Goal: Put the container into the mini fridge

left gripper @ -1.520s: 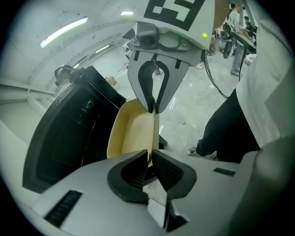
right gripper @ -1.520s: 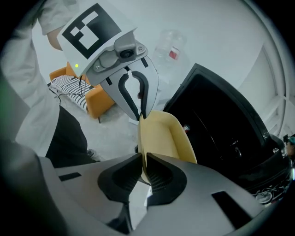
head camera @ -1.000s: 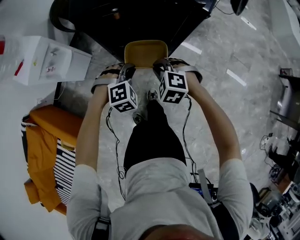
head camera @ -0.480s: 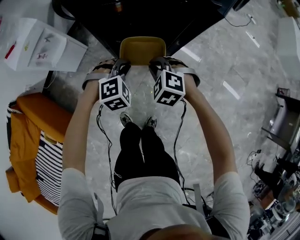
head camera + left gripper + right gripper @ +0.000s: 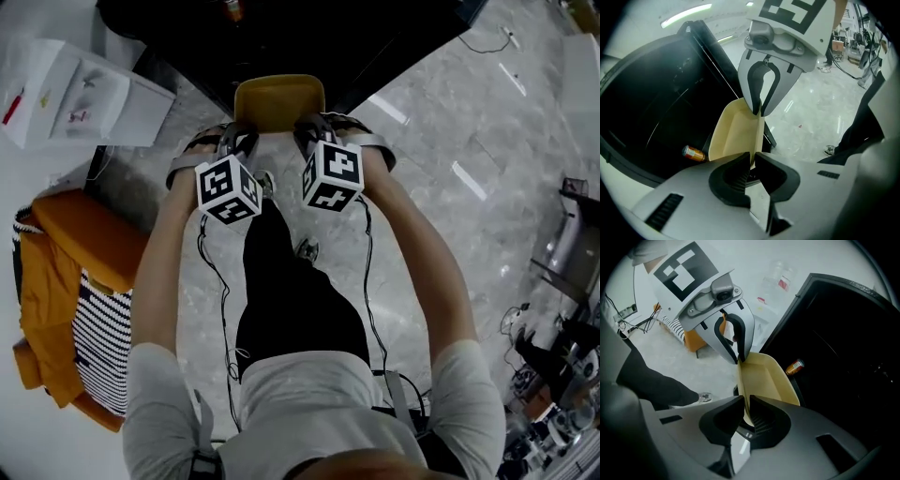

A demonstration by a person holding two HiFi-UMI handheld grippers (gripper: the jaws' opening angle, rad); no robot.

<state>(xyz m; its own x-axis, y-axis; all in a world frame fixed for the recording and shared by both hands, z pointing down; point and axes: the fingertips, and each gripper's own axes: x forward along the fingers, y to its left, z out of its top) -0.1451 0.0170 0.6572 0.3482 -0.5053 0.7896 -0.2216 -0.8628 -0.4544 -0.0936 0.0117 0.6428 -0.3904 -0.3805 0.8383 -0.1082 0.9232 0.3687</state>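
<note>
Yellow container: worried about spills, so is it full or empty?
Empty. The container shows a bare inside in both gripper views; the left gripper and right gripper pinch its near rim.

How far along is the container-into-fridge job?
Done: the mini fridge stands open with a can inside, and the container is lifted. In hand: left gripper and right gripper each clamp a container wall, holding it in front of the opening. Remaining: slide it in, release.
</note>
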